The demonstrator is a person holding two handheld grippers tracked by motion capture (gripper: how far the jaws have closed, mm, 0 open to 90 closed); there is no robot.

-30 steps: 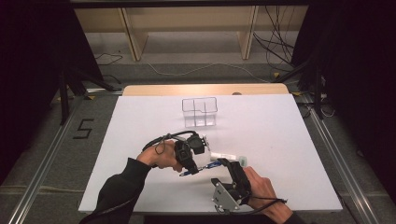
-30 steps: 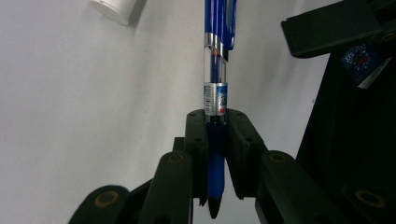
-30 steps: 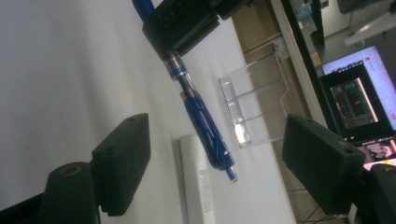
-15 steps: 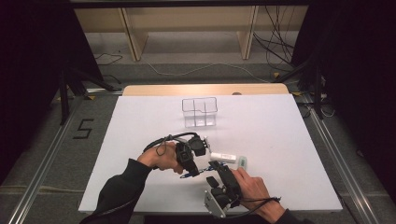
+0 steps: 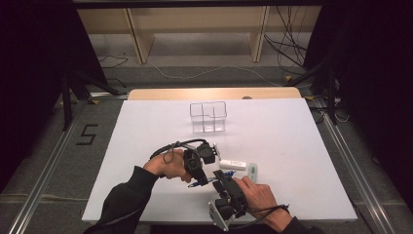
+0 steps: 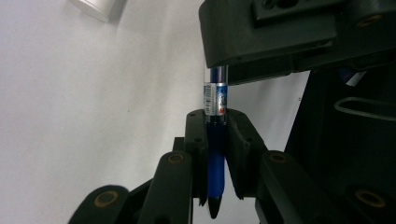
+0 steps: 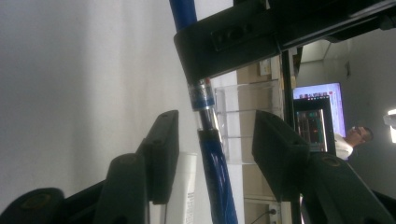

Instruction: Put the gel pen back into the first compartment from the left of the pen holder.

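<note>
A blue pen (image 5: pixel 203 183) with a clear middle section is clamped between the jaws of my left gripper (image 5: pixel 197 178), held just above the white table. In the left gripper view the pen (image 6: pixel 215 154) stands upright, and my left gripper (image 6: pixel 215 122) is shut on its barrel. My right gripper (image 5: pixel 220 179) comes in from the lower right and meets the pen's free end. Its jaws have just been closing. In the right gripper view the pen (image 7: pixel 210 140) runs between the jaws of my right gripper (image 7: pixel 217 126), with a gap on each side.
A clear plastic organizer (image 5: pixel 208 117) with several compartments stands at the table's far middle. A white marker-like stick (image 5: pixel 233 164) and a small pale green piece (image 5: pixel 253 170) lie just right of the grippers. Wide bare table (image 5: pixel 311 161) spreads to the right and left.
My right gripper has moved left and forward to the pen, and its jaws have narrowed around the pen's end. My left gripper has stayed in place with the pen.
</note>
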